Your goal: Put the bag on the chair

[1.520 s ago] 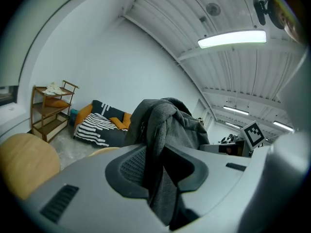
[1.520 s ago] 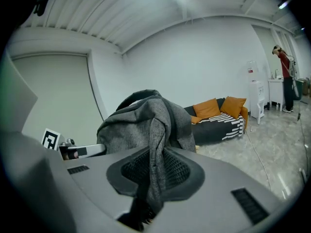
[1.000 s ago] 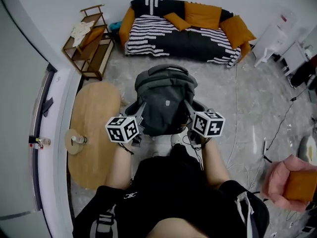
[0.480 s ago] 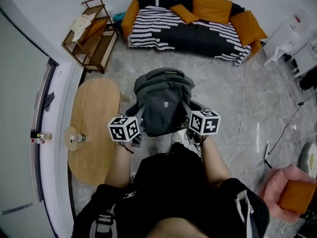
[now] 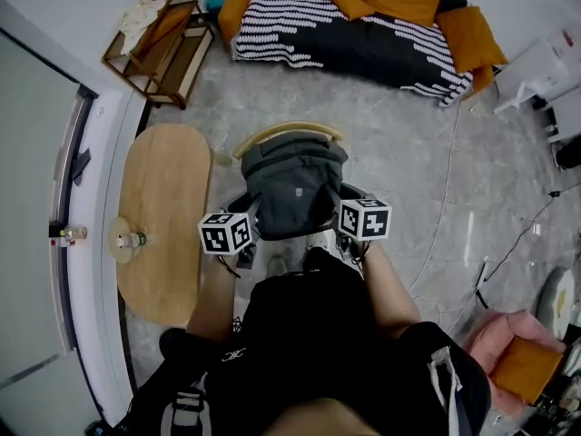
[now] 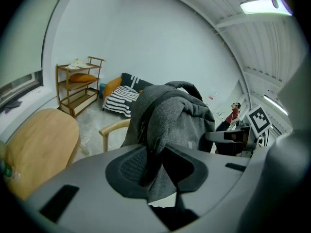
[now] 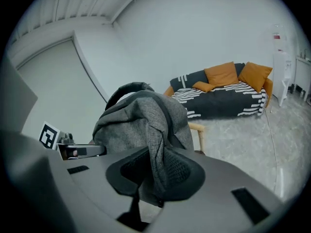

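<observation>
Left claw (image 6: 158, 169) clamped on bag (image 5: 292, 184) | right claw (image 7: 155, 171) likewise | bag over chair (image 5: 289, 131)

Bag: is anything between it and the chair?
Nothing visible. The bag, pinched by the left gripper and right gripper, is right over the chair, whose wooden back rail shows just beyond it. The seat is hidden under the bag, so I cannot tell whether anything lies on it.

head view overhead, gripper views near bag (image 5: 292, 184)
</observation>
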